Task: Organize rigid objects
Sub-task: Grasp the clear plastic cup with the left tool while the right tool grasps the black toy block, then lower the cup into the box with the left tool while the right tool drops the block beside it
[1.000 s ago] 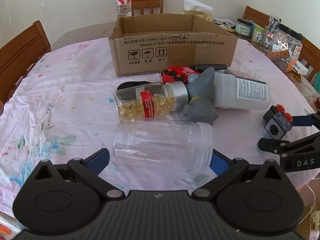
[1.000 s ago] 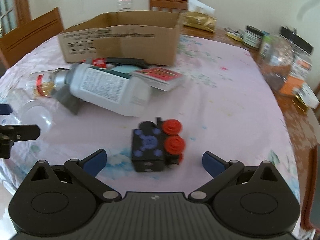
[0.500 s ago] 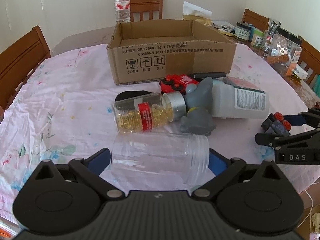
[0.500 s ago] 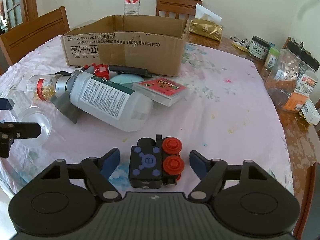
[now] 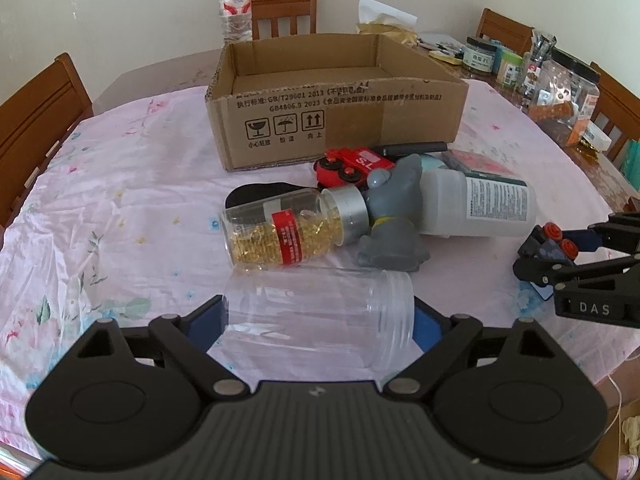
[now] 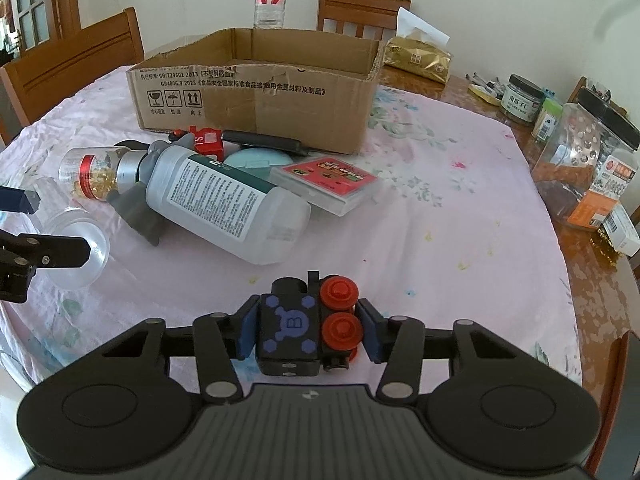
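Note:
My left gripper (image 5: 318, 320) is shut on a clear empty plastic jar (image 5: 316, 312) lying sideways, just above the cloth. My right gripper (image 6: 308, 330) is shut on a black toy block with red wheels (image 6: 308, 332), which also shows in the left wrist view (image 5: 548, 244). An open cardboard box (image 5: 336, 108) stands at the back. In front of it lie a capsule bottle (image 5: 288, 232), a grey toy figure (image 5: 394, 220), a red toy car (image 5: 352, 166), a large white bottle (image 6: 228, 204), a round teal case (image 6: 256, 160) and a red card box (image 6: 328, 182).
The table has a pink floral cloth (image 5: 120, 208). A water bottle (image 5: 236, 12) stands behind the box. Jars and packets (image 6: 580, 160) crowd the right edge. Wooden chairs (image 5: 36, 120) surround the table. A gold tissue pack (image 6: 416, 60) lies at the back.
My right gripper has closed in on the toy block and now grips it. My left gripper has closed on the clear jar and lifted slightly.

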`<action>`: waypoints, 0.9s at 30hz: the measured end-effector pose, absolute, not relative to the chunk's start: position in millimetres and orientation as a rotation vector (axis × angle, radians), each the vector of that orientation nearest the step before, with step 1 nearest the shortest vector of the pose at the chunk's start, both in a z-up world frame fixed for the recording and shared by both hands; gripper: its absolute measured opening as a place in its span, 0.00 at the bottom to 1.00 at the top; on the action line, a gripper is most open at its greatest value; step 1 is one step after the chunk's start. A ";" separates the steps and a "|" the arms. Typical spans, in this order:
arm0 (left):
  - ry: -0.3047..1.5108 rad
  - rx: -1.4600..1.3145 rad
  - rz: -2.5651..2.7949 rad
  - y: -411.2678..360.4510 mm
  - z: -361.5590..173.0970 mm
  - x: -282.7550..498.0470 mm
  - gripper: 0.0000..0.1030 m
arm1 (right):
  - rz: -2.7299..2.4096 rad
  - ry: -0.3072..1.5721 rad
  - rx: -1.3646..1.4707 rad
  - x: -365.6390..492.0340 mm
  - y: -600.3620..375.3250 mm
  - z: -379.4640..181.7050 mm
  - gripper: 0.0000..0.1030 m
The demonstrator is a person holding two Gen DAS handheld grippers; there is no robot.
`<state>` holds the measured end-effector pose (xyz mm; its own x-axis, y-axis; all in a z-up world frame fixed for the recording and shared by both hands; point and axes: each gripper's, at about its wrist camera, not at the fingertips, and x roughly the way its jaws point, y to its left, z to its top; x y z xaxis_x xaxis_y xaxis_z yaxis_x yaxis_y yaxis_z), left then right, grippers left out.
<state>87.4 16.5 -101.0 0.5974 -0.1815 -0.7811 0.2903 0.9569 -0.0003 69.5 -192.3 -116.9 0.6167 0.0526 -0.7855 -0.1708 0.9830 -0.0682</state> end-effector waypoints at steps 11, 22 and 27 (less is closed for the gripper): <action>0.931 0.167 -0.339 28.5 -79.3 94.7 0.89 | 0.125 0.930 -0.157 74.8 -202.6 -102.5 0.53; 0.872 0.225 -0.468 38.5 -12.3 133.1 0.89 | 0.141 0.904 -0.176 94.0 -214.6 -42.8 0.54; 0.799 0.266 -0.523 35.0 10.1 173.3 0.89 | 0.145 0.852 -0.177 113.8 -204.1 -11.1 0.54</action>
